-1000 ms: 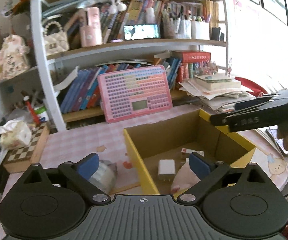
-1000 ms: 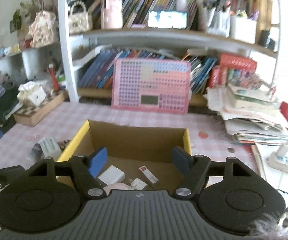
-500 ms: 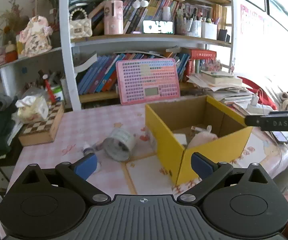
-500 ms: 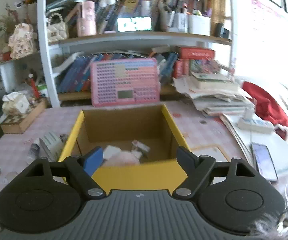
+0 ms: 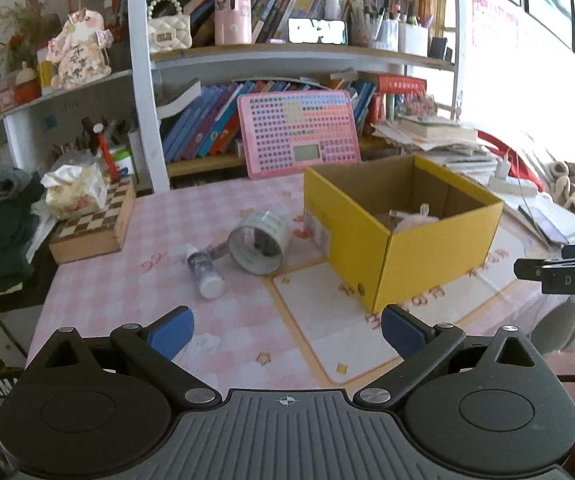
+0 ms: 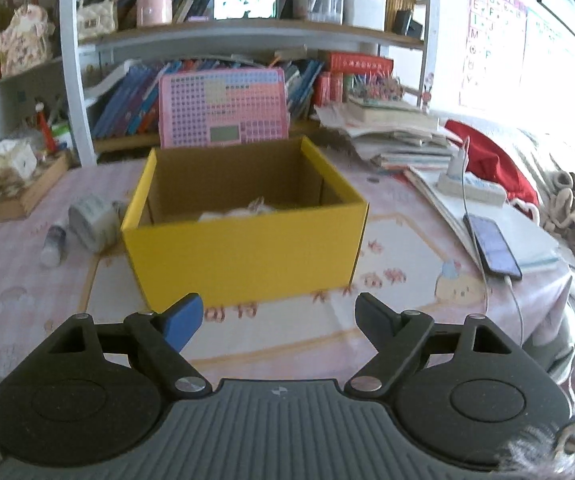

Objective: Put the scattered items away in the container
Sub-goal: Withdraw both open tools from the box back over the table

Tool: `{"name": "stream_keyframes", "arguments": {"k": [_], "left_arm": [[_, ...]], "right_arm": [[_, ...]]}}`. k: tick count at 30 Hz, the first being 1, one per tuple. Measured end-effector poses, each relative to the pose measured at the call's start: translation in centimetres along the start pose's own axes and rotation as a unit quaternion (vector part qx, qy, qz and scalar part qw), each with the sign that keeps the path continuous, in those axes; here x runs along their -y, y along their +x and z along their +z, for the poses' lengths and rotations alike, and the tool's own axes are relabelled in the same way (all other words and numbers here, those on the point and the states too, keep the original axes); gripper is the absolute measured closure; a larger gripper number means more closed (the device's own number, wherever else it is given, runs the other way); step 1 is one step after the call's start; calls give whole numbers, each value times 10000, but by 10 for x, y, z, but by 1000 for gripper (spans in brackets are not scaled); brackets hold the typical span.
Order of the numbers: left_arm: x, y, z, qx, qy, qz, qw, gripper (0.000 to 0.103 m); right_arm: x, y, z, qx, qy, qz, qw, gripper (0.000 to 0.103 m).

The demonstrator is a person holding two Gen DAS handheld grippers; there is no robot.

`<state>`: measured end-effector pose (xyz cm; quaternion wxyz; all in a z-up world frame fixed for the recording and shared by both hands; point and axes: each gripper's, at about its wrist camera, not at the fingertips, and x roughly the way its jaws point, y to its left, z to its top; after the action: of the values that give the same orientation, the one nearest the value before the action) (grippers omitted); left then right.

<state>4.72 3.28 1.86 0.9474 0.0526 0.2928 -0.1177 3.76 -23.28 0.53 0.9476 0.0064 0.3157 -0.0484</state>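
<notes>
From my left wrist camera, the left gripper (image 5: 285, 330) has its jaws spread wide with nothing between them, held above the near part of the pink checked tabletop (image 5: 175, 224). The yellow box (image 5: 401, 236) sits right of centre, open at the top, with a pale fluffy item (image 5: 415, 218) inside. Left of the box, a tape roll (image 5: 259, 242) lies on its side, close to the box wall; I cannot tell if they touch. Just left of the roll lies a small bottle (image 5: 205, 274). A black tip of the right gripper (image 5: 563, 270) shows at the far right edge.

From my right wrist camera, the right gripper (image 6: 277, 316) also has its jaws wide apart and empty, near the yellow box's front wall. The roll and bottle lie left of the box.
</notes>
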Motion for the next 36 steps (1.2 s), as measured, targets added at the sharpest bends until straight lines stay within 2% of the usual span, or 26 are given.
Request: {"name": "stream_keyframes", "arguments": {"k": [10, 17, 25, 36], "left_arm": [[-26, 3, -24, -443, 14, -57, 9990, 2], [-38, -1, -31, -481, -6, -97, 9988, 2], [-55, -3, -32, -446, -94, 25, 9990, 2], [-67, 0, -33, -429, -130, 37, 9990, 2]], "right_arm": [[-28, 0, -23, -579, 155, 18, 9982, 20], [-61, -1, -26, -613, -314, 344, 9970, 20], [-99, -3, -22, -476, -872, 852, 9914, 25], [-127, 7, -19, -560, -1208, 1091, 9851, 27]]}}
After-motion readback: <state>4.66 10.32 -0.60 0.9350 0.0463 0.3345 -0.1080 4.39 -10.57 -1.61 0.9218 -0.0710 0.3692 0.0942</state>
